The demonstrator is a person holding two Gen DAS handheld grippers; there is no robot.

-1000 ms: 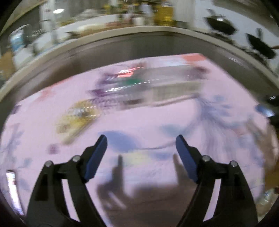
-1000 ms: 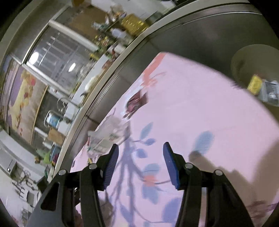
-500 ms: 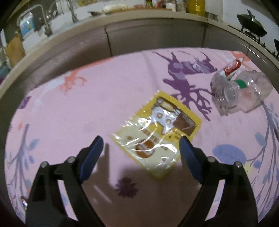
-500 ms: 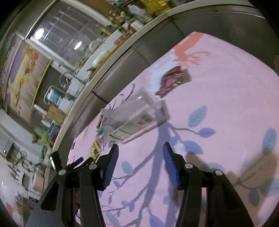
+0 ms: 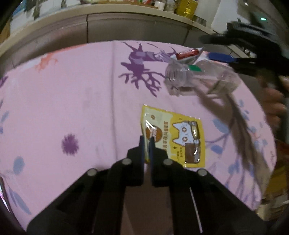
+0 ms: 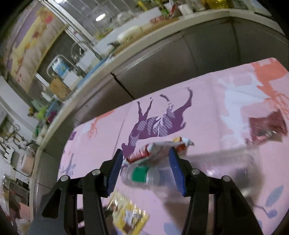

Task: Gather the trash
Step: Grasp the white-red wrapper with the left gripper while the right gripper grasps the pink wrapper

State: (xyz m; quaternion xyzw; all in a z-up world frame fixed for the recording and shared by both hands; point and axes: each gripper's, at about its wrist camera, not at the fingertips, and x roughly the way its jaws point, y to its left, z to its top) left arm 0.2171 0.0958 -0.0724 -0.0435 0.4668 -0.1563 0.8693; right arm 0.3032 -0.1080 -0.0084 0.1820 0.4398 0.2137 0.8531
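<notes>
1. The left hand-held gripper (image 5: 146, 140) is covering the near left corner of the yellow packet (image 5: 173, 139), so whether its pads are pinching the film is unclear.
2. Motion blur is smearing the clear bottle (image 6: 189, 173) and the dark red wrapper (image 6: 267, 128).
3. The person's hand (image 5: 274, 103) is running off the right edge, blurred.
4. The items on the far shelf (image 5: 126, 9) are blurring beyond recognition.

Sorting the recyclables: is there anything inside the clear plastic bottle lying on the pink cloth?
The clear plastic bottle looks empty and uncapped; the pink cloth shows through its wall. Its far end is blurred, so that part is uncertain.
</notes>
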